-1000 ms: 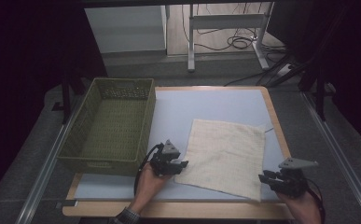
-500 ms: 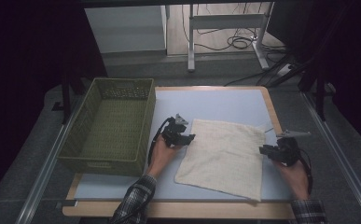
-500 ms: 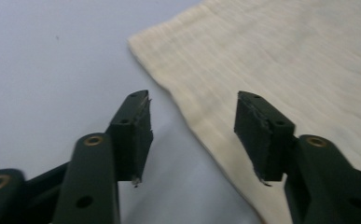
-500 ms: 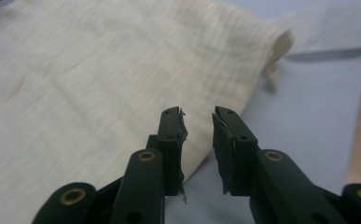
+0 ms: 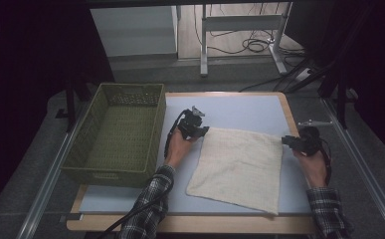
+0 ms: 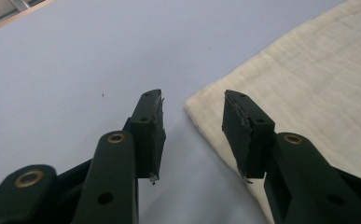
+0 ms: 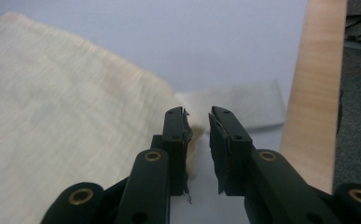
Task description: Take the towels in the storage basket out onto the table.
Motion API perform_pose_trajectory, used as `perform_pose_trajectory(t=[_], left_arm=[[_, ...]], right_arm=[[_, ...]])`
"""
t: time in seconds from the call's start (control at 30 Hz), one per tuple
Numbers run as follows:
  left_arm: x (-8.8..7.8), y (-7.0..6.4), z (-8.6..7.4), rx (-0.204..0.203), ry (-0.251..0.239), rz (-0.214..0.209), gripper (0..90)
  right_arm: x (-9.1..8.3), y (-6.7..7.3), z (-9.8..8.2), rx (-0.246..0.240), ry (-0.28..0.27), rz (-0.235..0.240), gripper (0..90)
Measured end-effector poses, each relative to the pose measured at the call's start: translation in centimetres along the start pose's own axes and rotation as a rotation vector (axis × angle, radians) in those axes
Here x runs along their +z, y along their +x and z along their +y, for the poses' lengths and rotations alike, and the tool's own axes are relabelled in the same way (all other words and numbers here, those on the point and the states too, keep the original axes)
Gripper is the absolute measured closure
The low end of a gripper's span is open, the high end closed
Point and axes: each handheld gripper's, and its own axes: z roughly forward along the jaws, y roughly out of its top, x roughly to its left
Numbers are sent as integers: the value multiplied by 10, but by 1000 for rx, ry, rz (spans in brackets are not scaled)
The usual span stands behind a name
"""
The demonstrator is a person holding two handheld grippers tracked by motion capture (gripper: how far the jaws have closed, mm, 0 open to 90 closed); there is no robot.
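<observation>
From above, a cream cloth lies flat and slightly skewed on the pale blue table, with the left gripper at its far left corner and the right gripper at its far right corner. A person's hands in plaid sleeves hold both. This view is too distant to show the jaws.

The left gripper view fills that in: the jaws stand partly apart, having just been closing, and the cloth's corner lies on the table in the gap ahead of them. The right-hand pad hangs over the cloth edge, but neither pad presses on the fabric; nothing is held.

The right gripper view shows the right gripper with a narrow gap between its jaws, also just closing. The cloth's corner sits beside the left-hand pad and seems to reach into the gap; whether the pads pinch it I cannot tell. A paler patch lies on the table just beyond, and the wooden table rim runs close on the right.

A green woven basket stands at the table's left, near the left gripper. Bare blue surface stays open beyond the cloth's far edge and along its near left side
</observation>
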Motion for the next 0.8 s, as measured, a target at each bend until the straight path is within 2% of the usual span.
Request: perform_pose_trajectory(t=[0.13, 0.23, 0.33, 0.4, 0.43, 0.47, 0.5, 0.53, 0.57, 0.6, 0.63, 0.7, 0.8], left_arm=[[13, 0, 4, -11, -2, 18, 518], [20, -3, 4, -1, 10, 44, 500], [27, -4, 2, 7, 29, 49, 469], [28, -3, 1, 1, 16, 45, 463], [28, -1, -1, -32, 9, 16, 481], [28, 1, -2, -55, 10, -25, 544], [28, 1, -2, -55, 10, -25, 585], [28, 1, -1, -70, 12, -35, 619], [28, 1, -1, -70, 12, -35, 680], [27, 1, 1, -72, 23, -66, 760], [28, 0, 2, -67, 22, -72, 848], [27, 0, 2, -61, 21, -65, 862], [19, 3, 8, -60, -31, -27, 869]], right_arm=[[7, -5, 11, 15, -13, -9, 709], [19, -4, 12, 9, 22, -9, 680], [30, 0, 8, -25, 67, -15, 655], [36, 3, 4, -50, 93, -18, 649], [36, 5, 2, -69, 79, -29, 650], [36, 5, 2, -73, 78, -33, 680], [36, 5, 2, -73, 78, -33, 680], [35, 6, 3, -56, 93, -12, 817], [35, 6, 3, -56, 93, -12, 817], [36, 8, 4, -61, 103, -9, 849], [37, 9, 6, -76, 104, -19, 851], [36, 11, 8, -96, 108, -43, 852], [34, 8, 15, -79, 79, -43, 852]])
